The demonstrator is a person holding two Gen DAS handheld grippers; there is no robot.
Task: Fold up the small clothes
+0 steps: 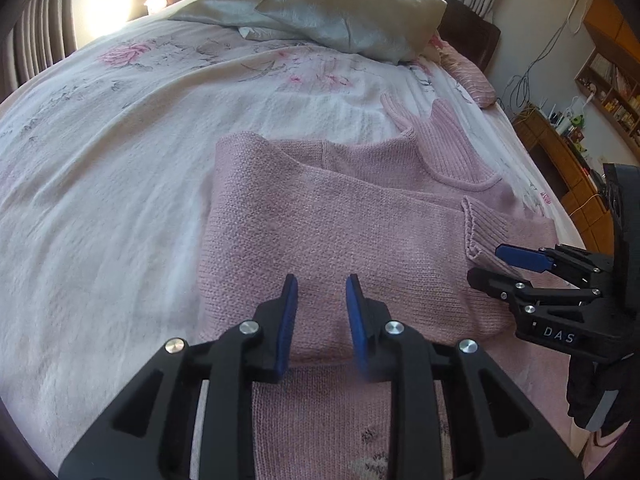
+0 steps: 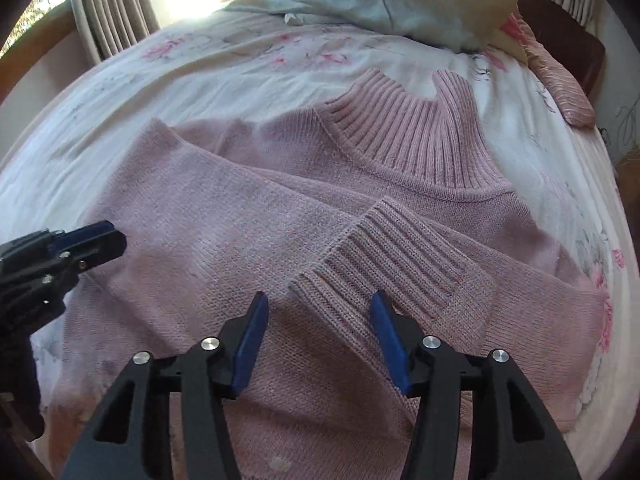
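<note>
Nearest your lens, your left gripper hangs just over the lower body of the pink knit sweater, its blue-padded jaws parted a little with nothing between them. Your right gripper sits above the ribbed cuff of the sleeve folded across the chest; its jaws stand wider apart and grip nothing, the cuff's edge lying just beyond the tips. In the left wrist view you can see that same right gripper at the sweater's right side, jaws apart beside the cuff.

The sweater lies flat on the bed, front up, ribbed high collar pointing away from you toward the pillows. One sleeve is folded in diagonally over the chest, its cuff ending near the sweater's middle. The bedspread under it is white with pink flower prints. Curtains hang by the bright window at the far left, and wooden shelving stands beyond the bed on the right.
</note>
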